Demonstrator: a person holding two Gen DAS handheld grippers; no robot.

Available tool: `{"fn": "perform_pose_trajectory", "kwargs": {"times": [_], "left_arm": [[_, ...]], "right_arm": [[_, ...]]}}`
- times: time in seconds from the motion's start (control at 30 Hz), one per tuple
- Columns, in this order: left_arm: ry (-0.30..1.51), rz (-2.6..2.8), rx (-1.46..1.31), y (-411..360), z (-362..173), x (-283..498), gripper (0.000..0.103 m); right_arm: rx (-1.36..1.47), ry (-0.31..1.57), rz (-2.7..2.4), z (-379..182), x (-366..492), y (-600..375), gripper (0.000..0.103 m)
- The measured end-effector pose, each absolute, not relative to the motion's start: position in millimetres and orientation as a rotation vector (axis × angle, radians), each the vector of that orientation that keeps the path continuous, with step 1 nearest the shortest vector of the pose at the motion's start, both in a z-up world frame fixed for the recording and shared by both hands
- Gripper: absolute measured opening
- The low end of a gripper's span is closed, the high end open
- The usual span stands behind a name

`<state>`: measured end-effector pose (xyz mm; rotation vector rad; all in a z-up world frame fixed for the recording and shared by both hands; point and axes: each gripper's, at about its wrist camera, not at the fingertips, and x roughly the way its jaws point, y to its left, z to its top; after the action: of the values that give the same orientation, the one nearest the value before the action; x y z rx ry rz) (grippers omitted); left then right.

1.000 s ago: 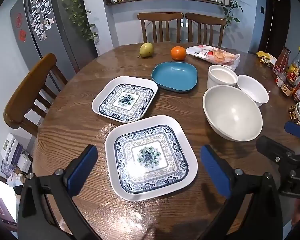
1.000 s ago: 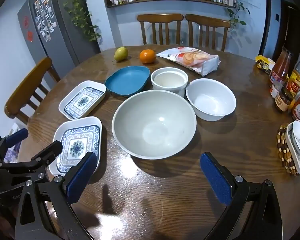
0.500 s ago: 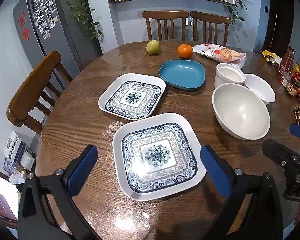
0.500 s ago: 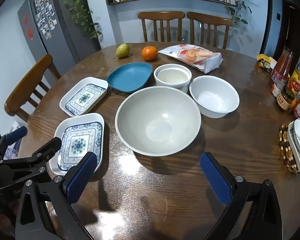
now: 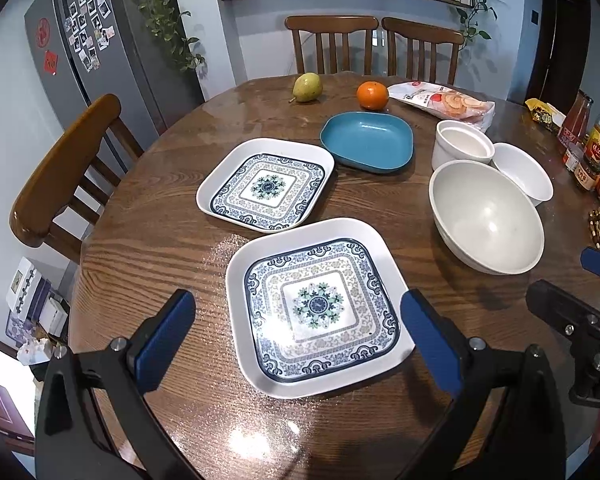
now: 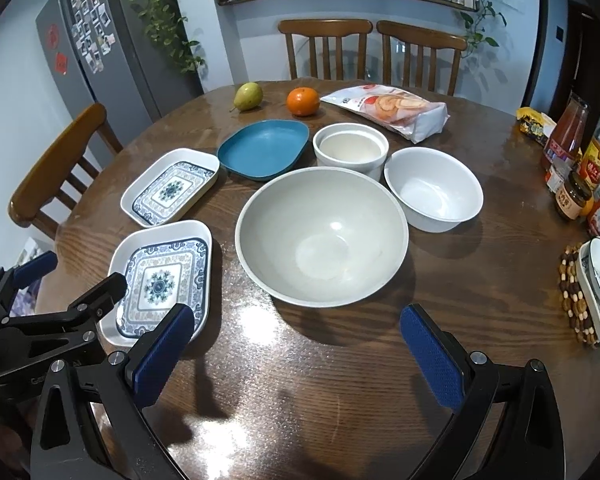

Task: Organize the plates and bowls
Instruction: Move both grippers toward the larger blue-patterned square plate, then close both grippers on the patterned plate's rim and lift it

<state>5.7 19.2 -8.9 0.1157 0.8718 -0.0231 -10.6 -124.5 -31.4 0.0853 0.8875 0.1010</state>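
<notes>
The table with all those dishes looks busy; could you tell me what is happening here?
A person holds a two-finger gripper in each hand over a round wooden table. The left gripper is open, its fingers either side of the near patterned plate. The right gripper is open just short of the large grey bowl. Nothing is gripped or stacked yet; a second patterned plate, a blue dish and two white bowls sit apart.
</notes>
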Motion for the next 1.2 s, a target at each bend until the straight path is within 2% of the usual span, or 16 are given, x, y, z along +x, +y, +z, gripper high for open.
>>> {"fn": "perform_pose_trajectory", "kwargs": {"times": [0.97, 1.2], "left_arm": [[0.944, -0.017, 0.092, 34.5, -26.5, 12.7, 0.102], [1.001, -0.072, -0.052, 58.8, -35.7, 17.4, 0.102]], "right_arm": [[0.111, 0.939, 0.109, -42.8, -12.3, -114.7, 0.103], [0.131, 0.977, 0.148, -53.2, -10.2, -104.4, 0.103]]}}
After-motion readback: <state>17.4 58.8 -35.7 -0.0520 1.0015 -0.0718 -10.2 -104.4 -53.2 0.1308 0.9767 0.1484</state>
